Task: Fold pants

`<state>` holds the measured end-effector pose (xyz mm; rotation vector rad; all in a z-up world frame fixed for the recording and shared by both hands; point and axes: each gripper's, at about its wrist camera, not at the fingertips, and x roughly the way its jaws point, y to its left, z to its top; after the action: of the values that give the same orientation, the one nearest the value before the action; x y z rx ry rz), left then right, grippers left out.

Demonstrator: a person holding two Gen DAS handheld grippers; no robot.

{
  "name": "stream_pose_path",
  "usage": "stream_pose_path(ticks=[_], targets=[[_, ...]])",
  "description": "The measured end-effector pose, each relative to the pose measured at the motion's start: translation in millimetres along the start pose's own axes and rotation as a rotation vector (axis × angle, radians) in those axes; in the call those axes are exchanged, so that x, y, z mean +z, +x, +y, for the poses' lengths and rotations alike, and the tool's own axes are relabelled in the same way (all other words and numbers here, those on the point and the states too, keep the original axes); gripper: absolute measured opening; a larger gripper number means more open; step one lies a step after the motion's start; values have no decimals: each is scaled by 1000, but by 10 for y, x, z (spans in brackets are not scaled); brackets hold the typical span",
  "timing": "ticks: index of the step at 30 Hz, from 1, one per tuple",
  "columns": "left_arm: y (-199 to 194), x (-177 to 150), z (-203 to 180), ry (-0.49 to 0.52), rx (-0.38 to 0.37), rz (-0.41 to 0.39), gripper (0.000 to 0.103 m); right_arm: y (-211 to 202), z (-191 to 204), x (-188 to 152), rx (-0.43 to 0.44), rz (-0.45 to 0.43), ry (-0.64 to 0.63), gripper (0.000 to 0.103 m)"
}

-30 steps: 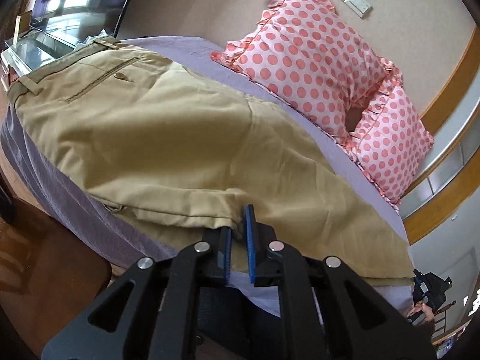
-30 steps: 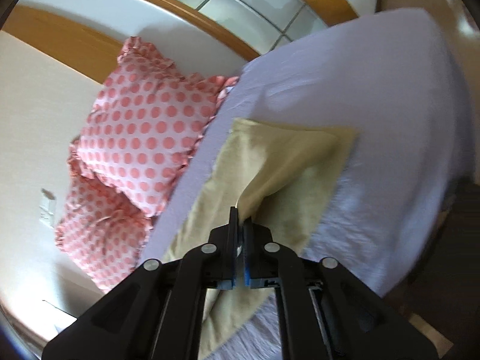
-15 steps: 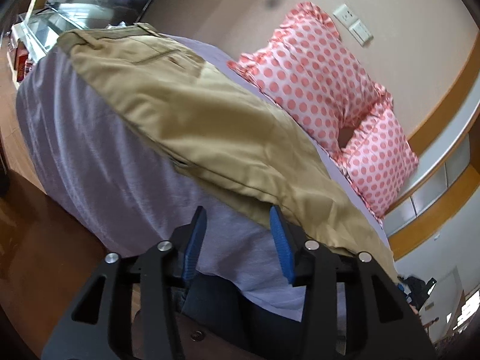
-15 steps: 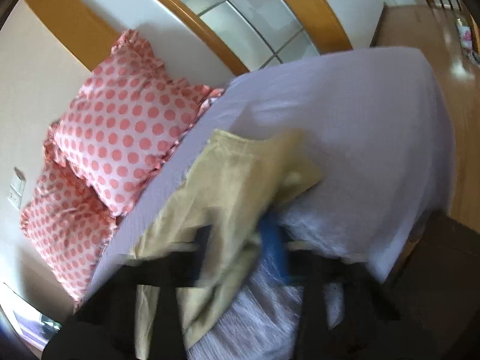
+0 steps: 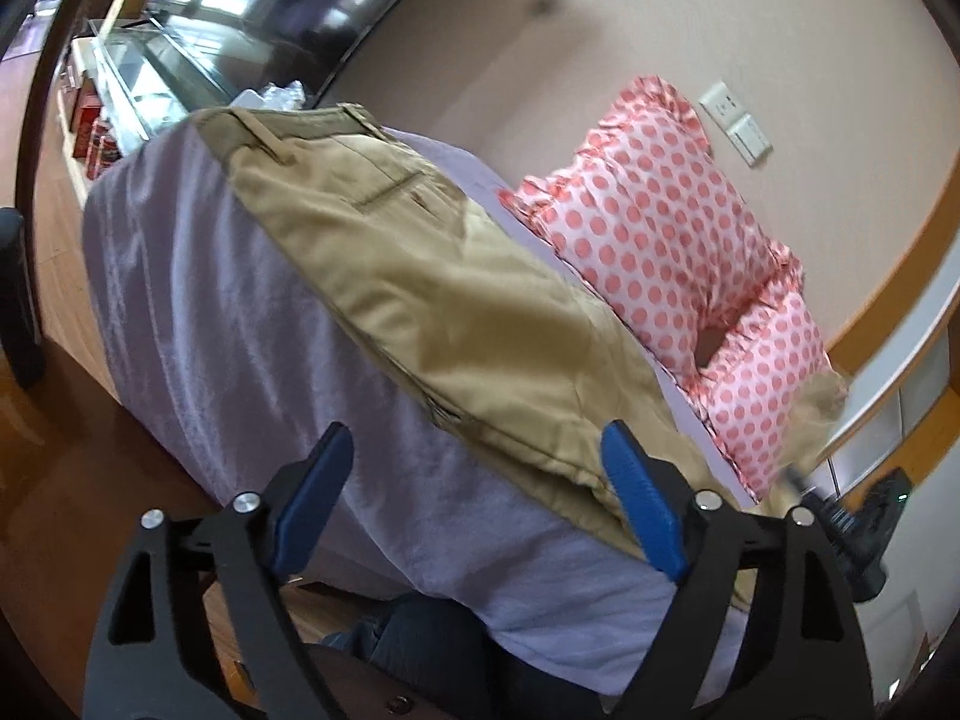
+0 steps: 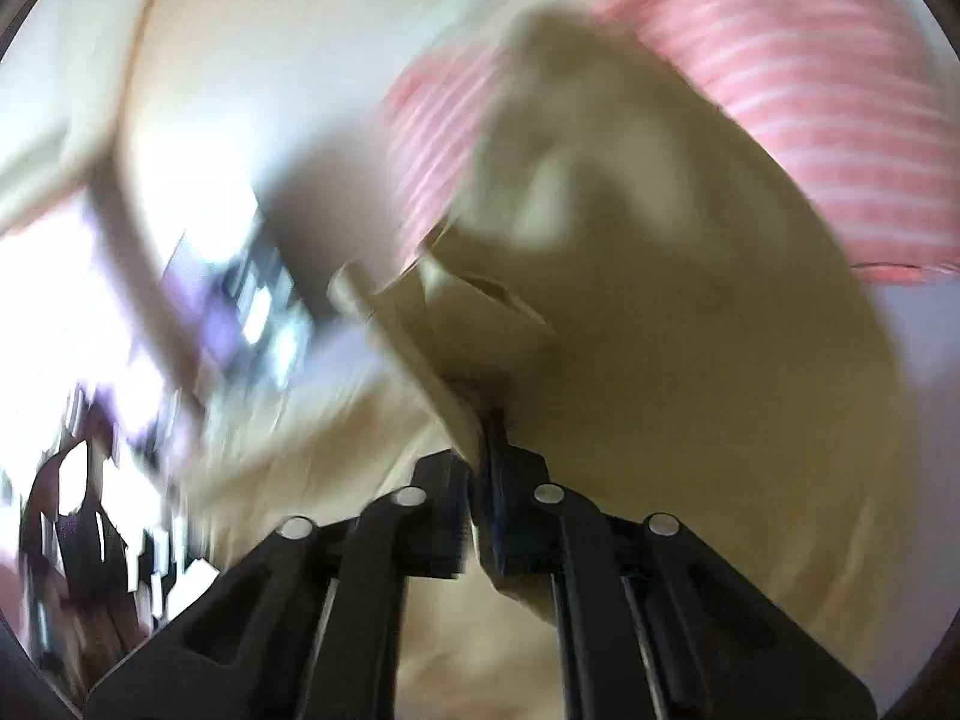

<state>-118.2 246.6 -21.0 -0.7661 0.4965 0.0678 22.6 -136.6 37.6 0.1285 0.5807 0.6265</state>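
Note:
Khaki pants [image 5: 432,294] lie along the lilac bed [image 5: 198,324], waistband at the far left, legs running right past the pillows. My left gripper [image 5: 474,480] is open and empty, its blue pads low by the bed's near edge, just below the pants' near seam. My right gripper [image 6: 477,420] is shut on the pants' leg end [image 6: 660,312], lifted off the bed; that view is strongly blurred. The raised leg end and the right gripper also show at the far right of the left wrist view [image 5: 822,420].
Two pink polka-dot pillows [image 5: 654,216] stand against the wall behind the pants. A glass cabinet [image 5: 150,78] and a dark screen sit beyond the bed's far left end. Wood floor [image 5: 54,450] lies below the bed's near side.
My left gripper let go of the pants' near edge, opened wide and drew back. My right gripper, still shut on the leg end, lifted and swung it fast toward the waistband.

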Motion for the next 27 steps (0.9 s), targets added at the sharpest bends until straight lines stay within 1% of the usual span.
stream_pose_path(ticks=[1,2,3,5,7,9,11,16,17,20,24,27], targets=[[21,13,14,-3,4,11,86,162,146,-71,0,66,-58,24],[51,23,30,-9,5,26,86,322,318,-185,-19,131,-125,33],[73,29,35,-9,2,32,86,370,392,-245,-23,151,-149,50],[142,33,21,0,-4,48,86,295,432,-300,25,128,-140,76],[208,50,6,2,-14,52,86,166,394,-284,53,89,-112,85],[268,70,-3,-6,-33,55,86,73,348,-274,84,58,-75,87],[348,107,-17,-14,-45,55,86,58,233,-218,79,48,-24,88],[496,235,4,-44,-2,51,86,97,75,-260,89,72,77,88],[522,281,25,-57,9,47,85,123,55,-270,92,78,90,88],[488,426,61,-88,22,19,81,150,48,-289,98,83,98,89],[407,650,60,-112,48,-27,82,157,17,-306,101,78,101,91],[391,812,76,-130,62,-41,82,180,-55,-329,100,87,132,91]])
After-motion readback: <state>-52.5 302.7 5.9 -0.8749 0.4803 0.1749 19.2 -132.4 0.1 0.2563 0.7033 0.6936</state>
